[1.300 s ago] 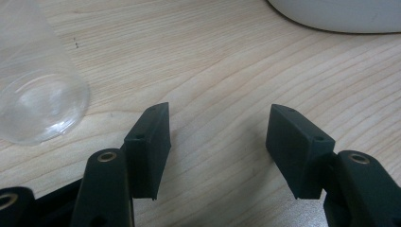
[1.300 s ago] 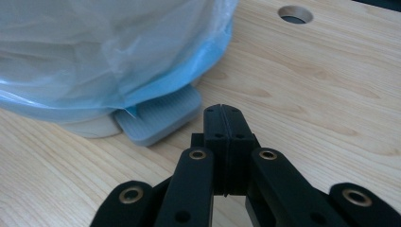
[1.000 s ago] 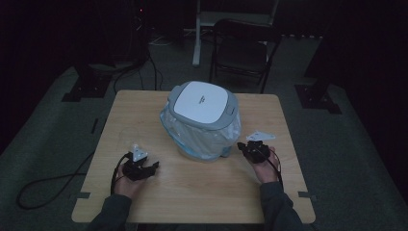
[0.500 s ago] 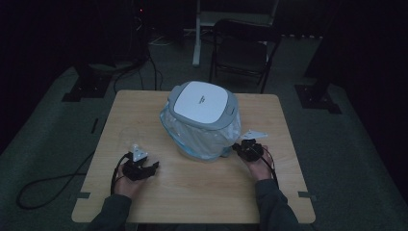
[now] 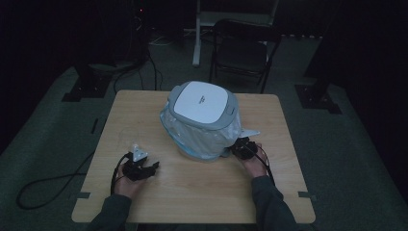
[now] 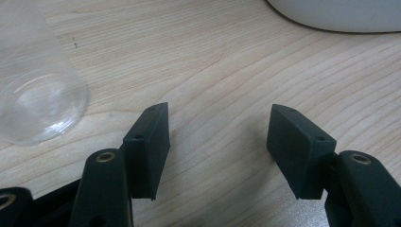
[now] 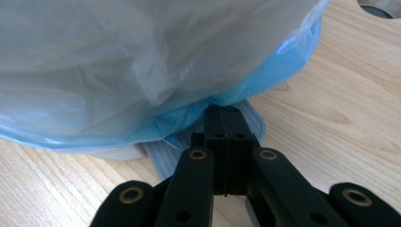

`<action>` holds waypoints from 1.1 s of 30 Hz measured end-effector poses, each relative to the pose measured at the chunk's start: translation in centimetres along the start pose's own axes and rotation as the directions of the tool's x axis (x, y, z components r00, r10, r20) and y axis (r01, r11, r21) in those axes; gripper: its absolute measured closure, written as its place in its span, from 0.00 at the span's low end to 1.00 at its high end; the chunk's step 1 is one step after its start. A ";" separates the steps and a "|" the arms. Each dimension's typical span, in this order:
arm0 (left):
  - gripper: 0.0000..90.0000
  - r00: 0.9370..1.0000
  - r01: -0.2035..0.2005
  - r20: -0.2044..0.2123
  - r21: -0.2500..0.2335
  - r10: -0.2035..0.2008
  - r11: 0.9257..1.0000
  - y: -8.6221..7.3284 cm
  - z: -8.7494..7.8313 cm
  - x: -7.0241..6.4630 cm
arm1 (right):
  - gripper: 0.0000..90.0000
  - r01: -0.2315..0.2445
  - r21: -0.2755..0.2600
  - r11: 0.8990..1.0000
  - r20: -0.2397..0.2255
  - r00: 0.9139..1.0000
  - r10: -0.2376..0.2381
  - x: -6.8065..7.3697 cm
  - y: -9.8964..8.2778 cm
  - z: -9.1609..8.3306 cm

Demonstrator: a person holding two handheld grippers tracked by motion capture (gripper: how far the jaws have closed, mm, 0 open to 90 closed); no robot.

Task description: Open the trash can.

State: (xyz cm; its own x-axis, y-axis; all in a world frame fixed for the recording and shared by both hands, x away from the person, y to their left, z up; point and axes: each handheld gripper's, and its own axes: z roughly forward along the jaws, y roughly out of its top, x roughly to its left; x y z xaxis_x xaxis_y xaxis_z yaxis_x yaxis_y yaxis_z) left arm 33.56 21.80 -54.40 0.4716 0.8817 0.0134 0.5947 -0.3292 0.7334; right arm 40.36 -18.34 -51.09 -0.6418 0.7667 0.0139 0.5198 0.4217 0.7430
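A bin with a white lid [image 5: 199,101] stands mid-table, wrapped in a translucent plastic bag [image 5: 202,137] with a blue hem [image 7: 265,80]. My right gripper [image 5: 236,147] sits at the bin's lower right. Its jaws are pressed together, and the blue film puckers into my right gripper's tips [image 7: 225,109]. My left gripper [image 5: 153,167] rests near the front left of the table. In its own view my left gripper [image 6: 220,137] is open over bare wood, nothing between the jaws.
A clear plastic cup [image 6: 33,90] lies just left of the left jaws, with the bin's white base [image 6: 340,14] ahead. A ribbed pale-blue piece [image 7: 163,153] lies under the bag by the right jaws. A chair [image 5: 243,53] stands behind the table [image 5: 192,202].
My right hand has slid left and slightly down, up against the bin's side. The left hand has kept still.
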 end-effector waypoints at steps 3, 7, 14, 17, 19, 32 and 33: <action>0.45 1.000 0.000 0.000 0.000 0.000 1.000 0.0 0.0 0.0 | 1.00 -0.007 0.004 1.000 0.000 1.000 0.007 0.0 -0.3 0.1; 0.45 1.000 0.000 0.000 0.000 0.000 1.000 0.0 0.0 0.0 | 1.00 -0.017 -0.003 1.000 -0.003 1.000 0.017 -0.1 -0.5 0.0; 0.45 1.000 0.000 0.000 0.000 0.000 1.000 0.0 0.0 0.0 | 1.00 -0.011 -0.001 1.000 -0.004 1.000 0.011 -0.1 -0.7 0.2; 0.45 1.000 0.000 0.000 0.000 0.000 1.000 0.0 0.0 0.0 | 1.00 -0.013 -0.008 1.000 -0.003 1.000 0.013 -0.1 -0.9 0.3; 0.45 1.000 0.000 0.000 0.000 0.000 1.000 0.0 0.0 0.0 | 1.00 -0.011 -0.012 1.000 0.000 1.000 0.011 -0.1 -1.0 0.3; 0.45 1.000 -0.001 -0.001 0.002 0.001 1.000 0.0 0.0 0.0 | 1.00 -0.019 -0.012 1.000 -0.013 1.000 0.018 -0.3 -1.3 0.5; 0.45 1.000 -0.001 -0.001 0.002 0.001 1.000 0.0 0.0 0.0 | 1.00 -0.021 -0.012 1.000 -0.011 1.000 0.021 -0.2 -1.3 0.6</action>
State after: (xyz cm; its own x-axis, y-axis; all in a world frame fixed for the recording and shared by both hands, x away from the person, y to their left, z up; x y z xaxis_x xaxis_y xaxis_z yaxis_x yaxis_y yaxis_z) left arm 33.52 21.78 -54.39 0.4720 0.8815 0.0148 0.5951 -0.3310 0.7323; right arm 40.16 -18.78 -52.48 -0.6371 0.7698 0.0371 0.5262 0.3994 0.7507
